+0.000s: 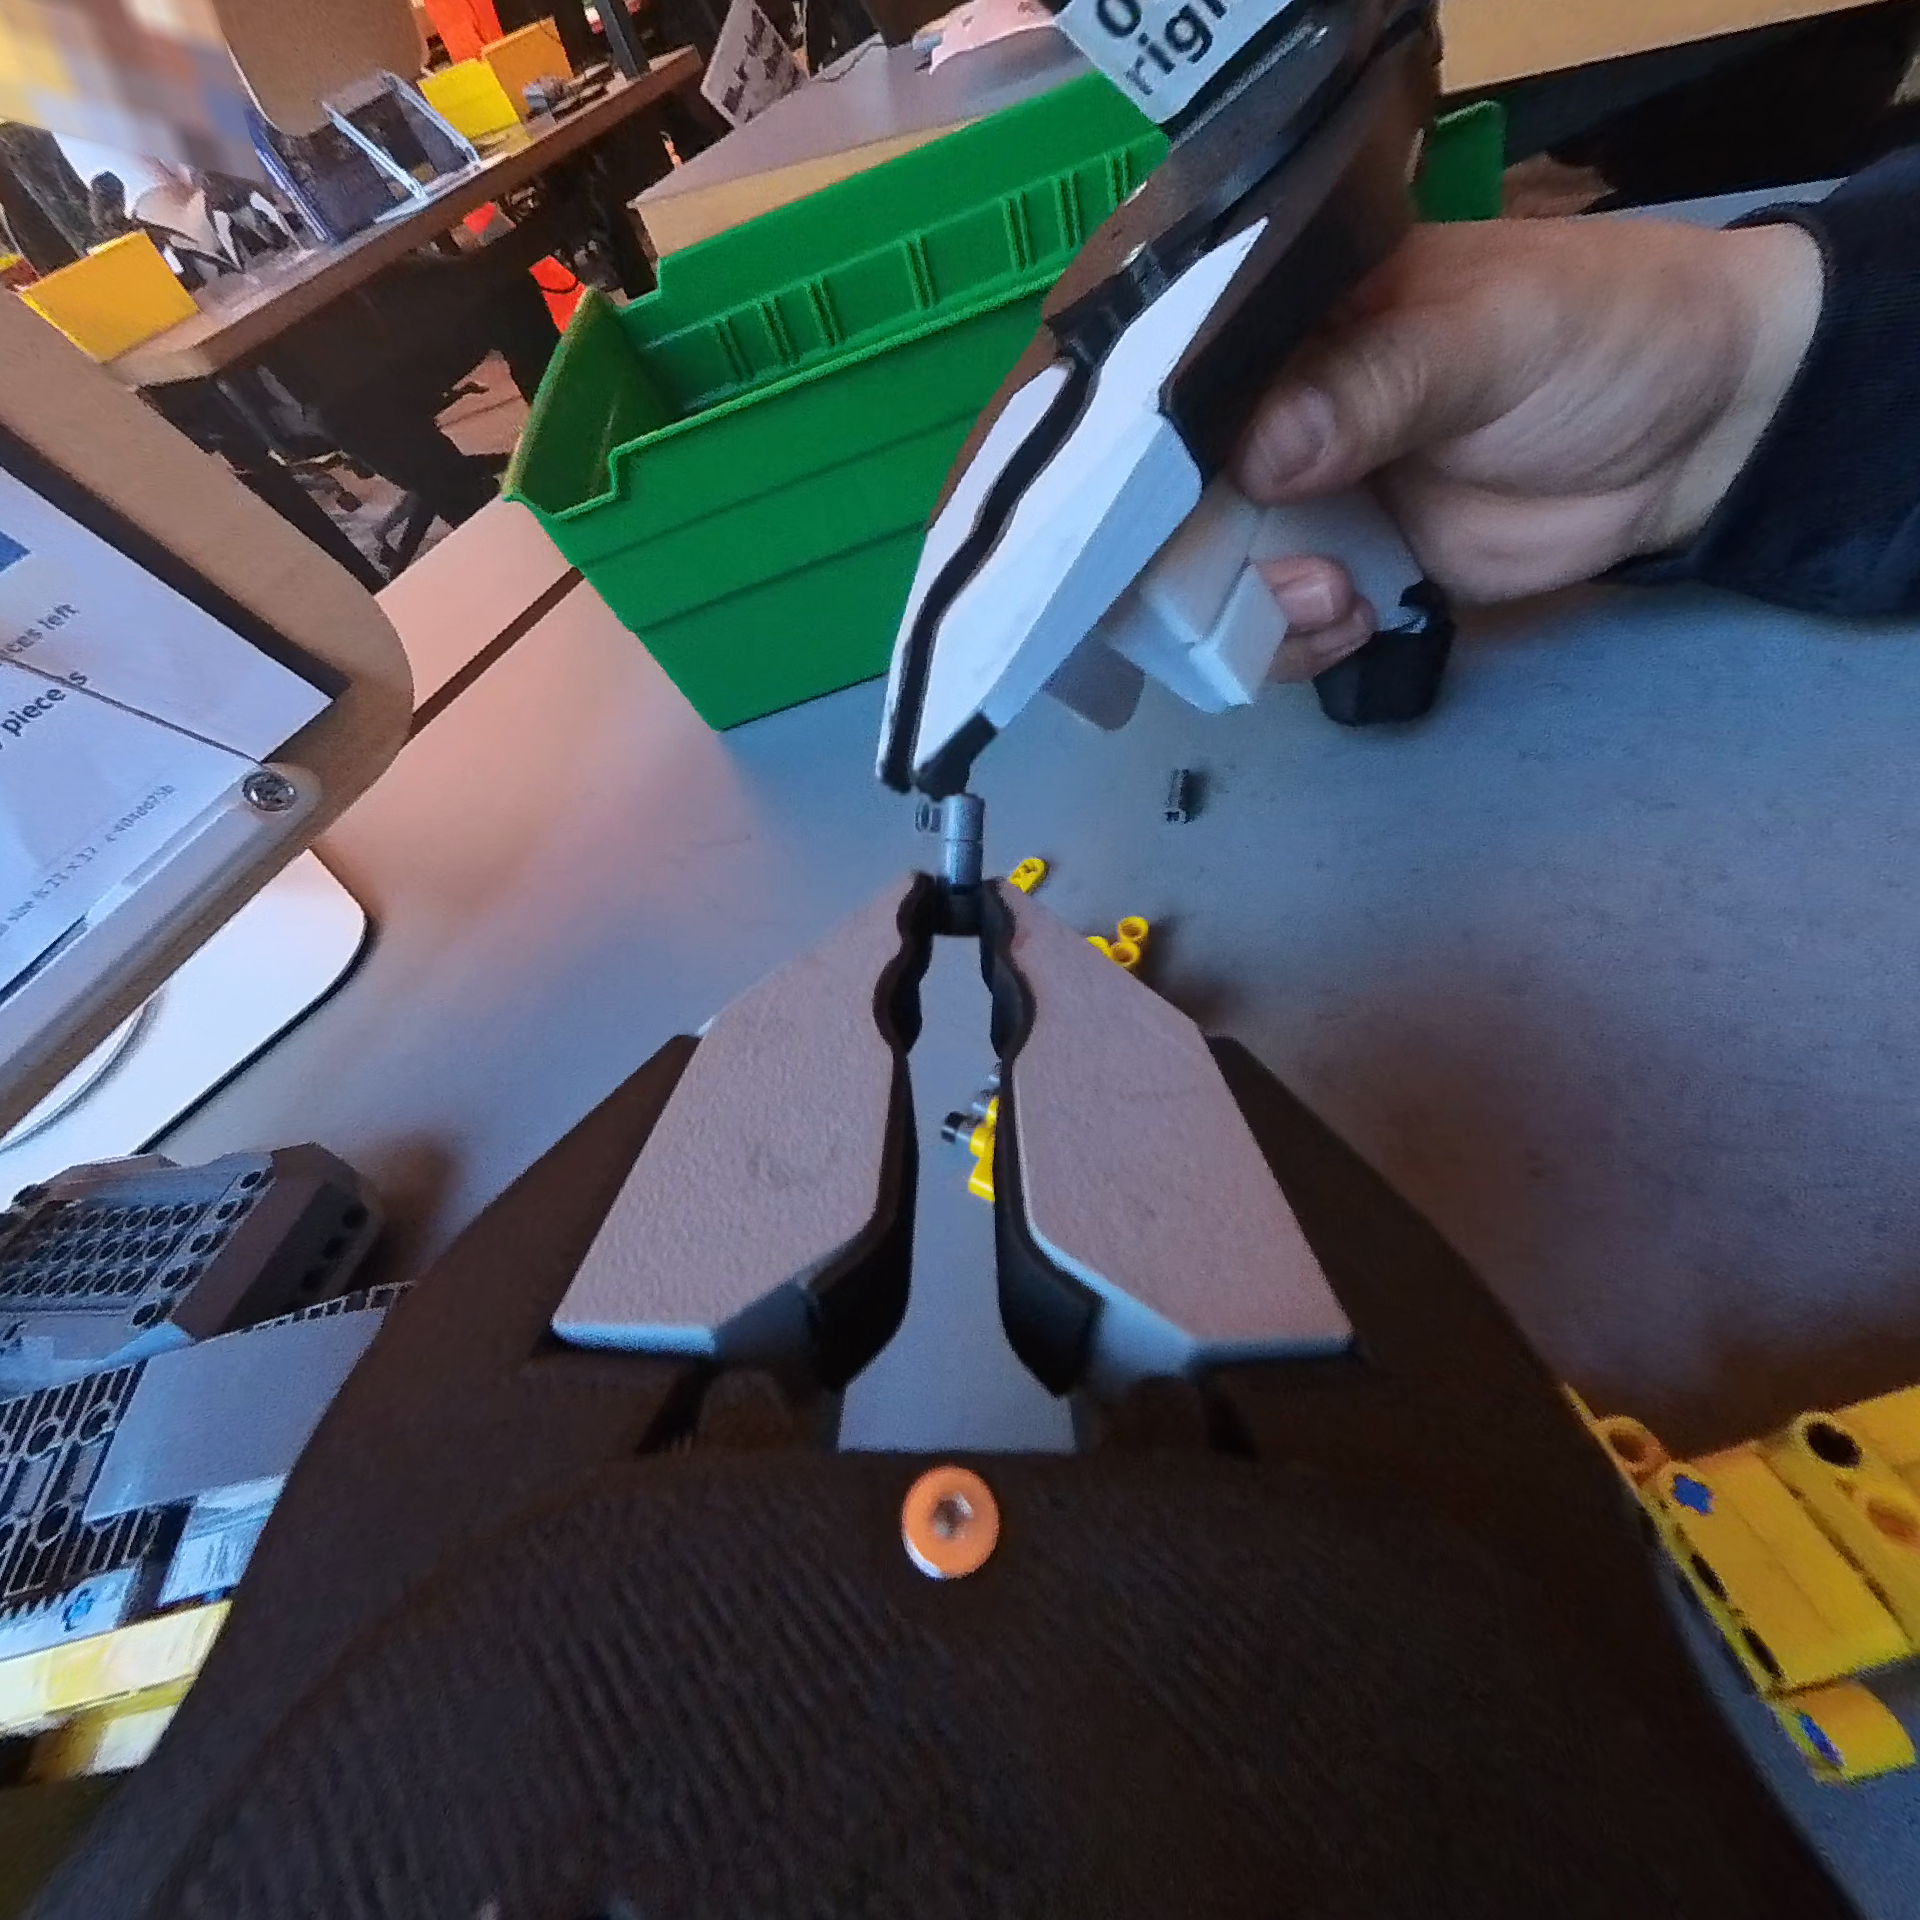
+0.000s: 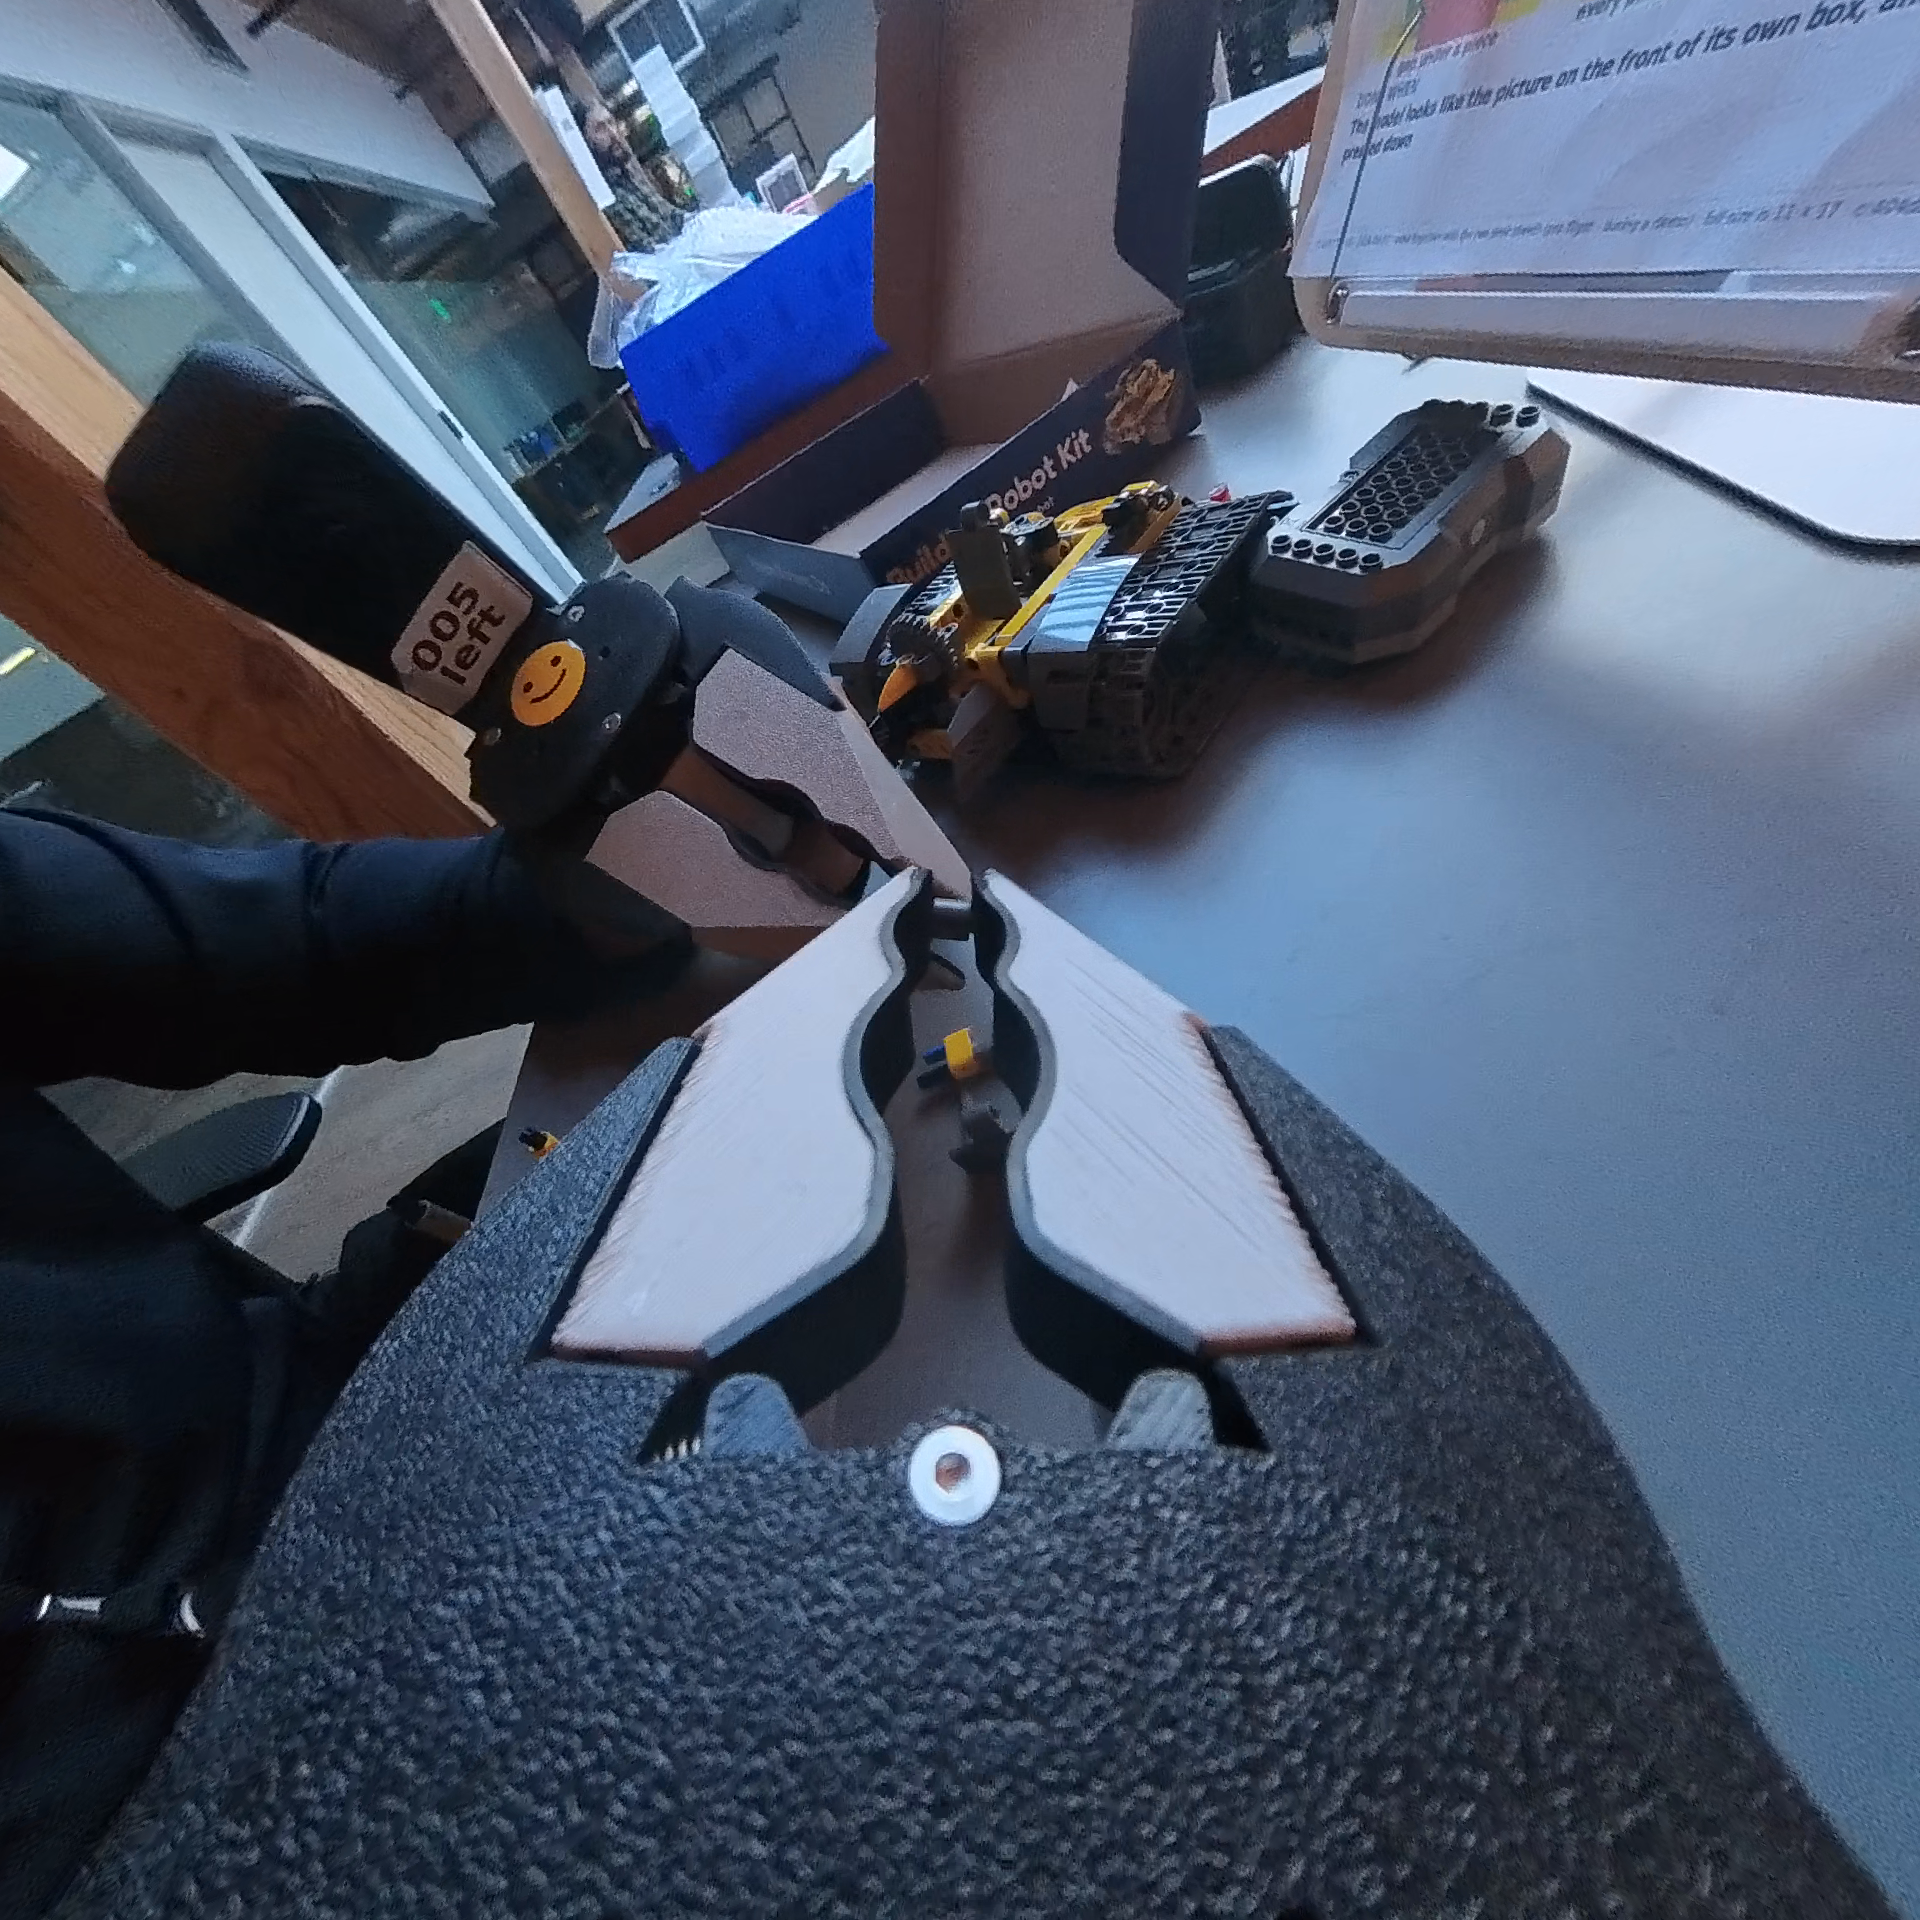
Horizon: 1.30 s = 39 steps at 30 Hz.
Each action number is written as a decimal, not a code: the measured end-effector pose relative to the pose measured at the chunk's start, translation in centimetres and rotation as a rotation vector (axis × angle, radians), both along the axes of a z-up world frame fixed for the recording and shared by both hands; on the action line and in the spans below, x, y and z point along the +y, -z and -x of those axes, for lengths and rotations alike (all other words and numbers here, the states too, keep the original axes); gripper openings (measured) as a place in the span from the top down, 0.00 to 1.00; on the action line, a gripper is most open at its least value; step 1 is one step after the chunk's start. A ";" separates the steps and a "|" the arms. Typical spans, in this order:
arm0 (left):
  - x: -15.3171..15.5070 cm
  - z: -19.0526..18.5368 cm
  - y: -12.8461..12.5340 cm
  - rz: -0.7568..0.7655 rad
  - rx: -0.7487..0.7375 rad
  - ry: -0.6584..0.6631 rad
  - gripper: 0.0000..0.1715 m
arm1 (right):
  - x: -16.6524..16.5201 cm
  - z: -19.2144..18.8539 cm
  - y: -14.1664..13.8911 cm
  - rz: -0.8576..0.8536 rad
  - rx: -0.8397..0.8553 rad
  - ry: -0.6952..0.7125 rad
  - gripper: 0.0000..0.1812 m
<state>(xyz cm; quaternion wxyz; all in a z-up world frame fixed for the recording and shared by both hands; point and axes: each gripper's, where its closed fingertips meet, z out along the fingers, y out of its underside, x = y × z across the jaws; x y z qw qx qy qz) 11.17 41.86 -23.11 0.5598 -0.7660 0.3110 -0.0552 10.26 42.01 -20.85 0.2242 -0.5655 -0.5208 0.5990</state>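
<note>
My left gripper [image 1: 958, 906] is shut on the black lower end of a small grey connector piece [image 1: 962, 837] that stands up from its tips, above the grey table [image 1: 1455, 935]. My right gripper [image 1: 923, 774], held by a hand [image 1: 1538, 405], comes down from the upper right, its tips meeting the top of that piece. In the right wrist view my right gripper [image 2: 951, 912] is shut on the small grey piece [image 2: 952, 918], and the left gripper [image 2: 902, 871] meets it tip to tip from the left. A small yellow piece [image 2: 962, 1049] lies on the table below the fingers.
A green bin [image 1: 831, 416] stands behind. Small yellow pieces [image 1: 1127, 935], a black pin [image 1: 1182, 795] and yellow bricks [image 1: 1787, 1538] lie right. A yellow-black brick vehicle [image 2: 1060, 644], a dark grey brick hull [image 2: 1423, 520], a cardboard box [image 2: 1039, 488] and a paper stand [image 2: 1621, 156] lie ahead. Both grippers' tips are close together, under 4 cm apart. The black pin [image 1: 1182, 795] is about 11 centimetres from my left fingertips.
</note>
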 end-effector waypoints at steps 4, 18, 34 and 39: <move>0.1 0.2 0.3 0.010 0.018 -0.015 0.97 | 0.6 0.0 0.3 -0.024 -0.018 0.029 0.98; -2.1 -0.6 -6.3 0.167 -0.865 0.311 0.97 | -0.6 -1.8 -5.0 -0.024 0.244 -0.060 0.83; -1.8 -1.6 -4.2 0.227 -0.762 0.280 0.97 | -1.6 -1.0 -3.3 -0.149 0.198 -0.070 0.96; -0.5 -0.2 -1.9 0.118 -0.391 0.087 0.84 | -1.9 -0.8 -2.3 -0.181 0.135 -0.073 0.97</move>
